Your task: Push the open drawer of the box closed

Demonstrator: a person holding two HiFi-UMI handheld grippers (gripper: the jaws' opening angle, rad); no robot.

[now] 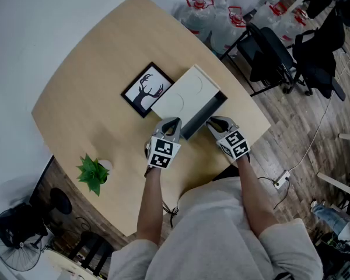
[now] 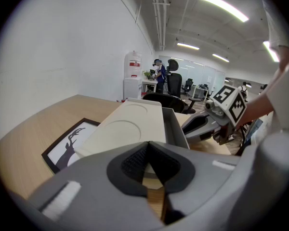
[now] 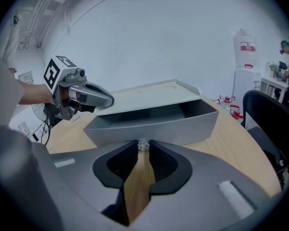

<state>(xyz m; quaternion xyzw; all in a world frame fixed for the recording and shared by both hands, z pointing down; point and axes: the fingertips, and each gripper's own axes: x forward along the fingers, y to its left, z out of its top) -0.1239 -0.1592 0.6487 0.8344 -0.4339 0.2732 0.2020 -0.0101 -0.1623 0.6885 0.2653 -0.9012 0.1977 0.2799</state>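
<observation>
Two grippers work the box: the left gripper (image 1: pixel 174 123) has its jaws together on nothing, tips by the box's (image 1: pixel 184 92) near corner, while the right gripper (image 3: pixel 143 150) has its jaws drawn in on the small clear knob (image 3: pixel 143 145) on the drawer (image 3: pixel 154 124) front. The one grey drawer stands pulled out of the one cream box, its inside open to view, facing the person near the table's middle. Just beside the box lies one black-framed picture (image 1: pixel 147 90) of a deer silhouette, and one small green plant (image 1: pixel 92 172) stands well apart near the table edge. The table (image 1: pixel 93 98) is light wood with a curved rim, on a plank floor (image 1: pixel 303 127). Beyond it stand clear water jugs (image 1: pixel 199 10), three red caps plainly counted with more behind, and two dark office chairs (image 1: pixel 268 54). One fan (image 1: pixel 14 238) sits on the floor. A white wall (image 3: pixel 159 32), one water dispenser (image 3: pixel 244 66) with a red label too small to read, and ceiling strip lights (image 2: pixel 221 6) fill the room.
</observation>
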